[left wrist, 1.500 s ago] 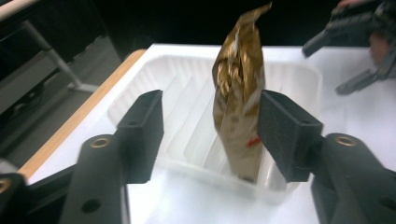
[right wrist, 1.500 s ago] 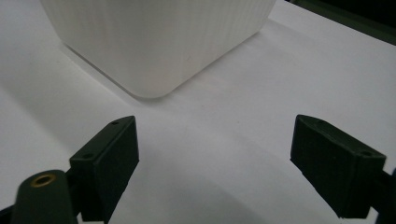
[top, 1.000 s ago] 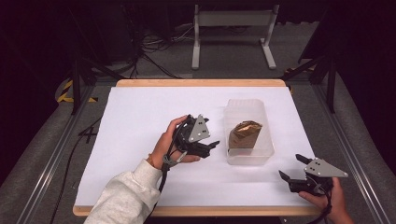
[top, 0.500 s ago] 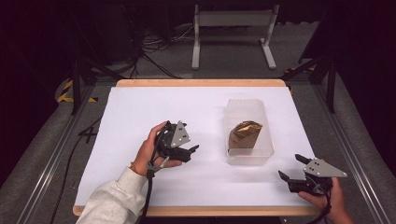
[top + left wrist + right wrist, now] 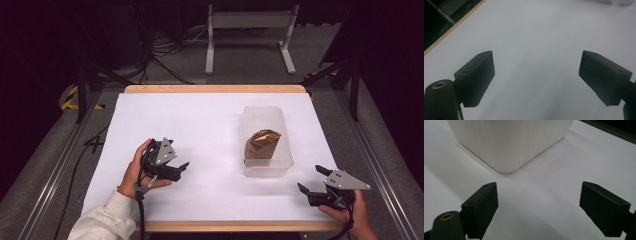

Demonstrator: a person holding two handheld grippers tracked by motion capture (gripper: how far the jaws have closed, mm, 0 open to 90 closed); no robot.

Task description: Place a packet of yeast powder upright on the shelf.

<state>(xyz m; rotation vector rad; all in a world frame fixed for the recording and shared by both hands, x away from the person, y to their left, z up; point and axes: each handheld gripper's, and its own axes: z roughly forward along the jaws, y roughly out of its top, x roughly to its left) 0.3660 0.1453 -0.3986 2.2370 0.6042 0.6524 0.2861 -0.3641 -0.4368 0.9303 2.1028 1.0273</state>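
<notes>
A clear plastic container (image 5: 266, 141) stands right of the table's middle with a crumpled brown-gold bag (image 5: 261, 143) inside it. My left gripper (image 5: 179, 168) hovers over the white table at the left front, open, with bare white surface between its jaws (image 5: 536, 82). My right gripper (image 5: 311, 181) is near the front right corner, open and empty (image 5: 539, 207). The container's ribbed white corner (image 5: 509, 145) sits just ahead of the right gripper's jaws.
The white table top (image 5: 210, 125) has a wooden rim (image 5: 215, 89). A metal stand (image 5: 250, 35) and cables lie on the floor beyond the far edge. Dark rails run along both sides.
My left gripper has pulled away from the container, moving left and toward the front of the table. The right gripper has stayed put.
</notes>
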